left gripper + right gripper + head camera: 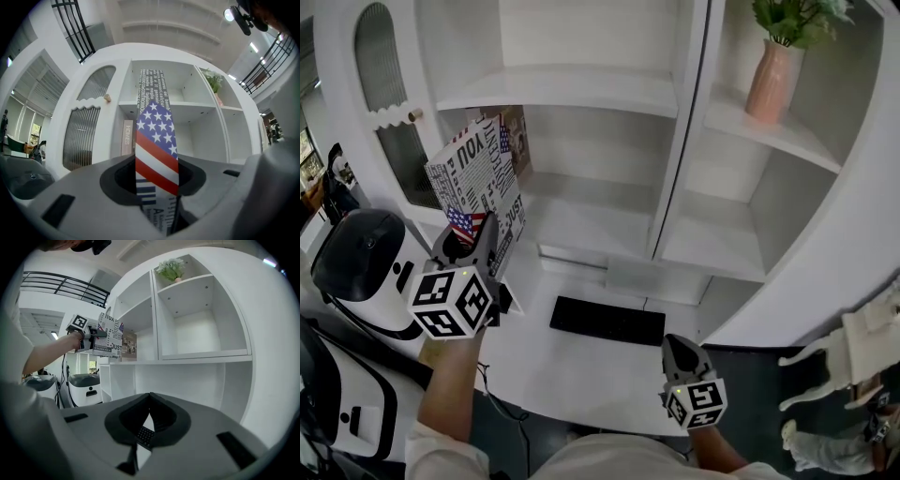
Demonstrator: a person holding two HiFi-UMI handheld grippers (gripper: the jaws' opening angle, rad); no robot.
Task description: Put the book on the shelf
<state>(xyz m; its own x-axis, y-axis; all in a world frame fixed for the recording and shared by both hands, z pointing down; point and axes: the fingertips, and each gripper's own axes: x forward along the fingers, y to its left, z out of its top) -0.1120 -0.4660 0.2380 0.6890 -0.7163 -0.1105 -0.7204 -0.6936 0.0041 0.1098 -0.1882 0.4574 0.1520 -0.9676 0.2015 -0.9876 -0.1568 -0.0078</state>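
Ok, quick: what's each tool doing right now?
Left tool: closed on the book.
Right tool: closed, empty.

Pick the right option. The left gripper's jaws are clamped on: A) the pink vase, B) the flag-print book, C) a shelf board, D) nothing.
B: in the left gripper view the book, with its stars-and-stripes cover, sits pinched between the jaws of the left gripper, in front of the white shelf unit.

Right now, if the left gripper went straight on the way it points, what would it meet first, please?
The left gripper points its book into the open middle compartment, right of the standing book; probably the back wall first, though depth is unclear.
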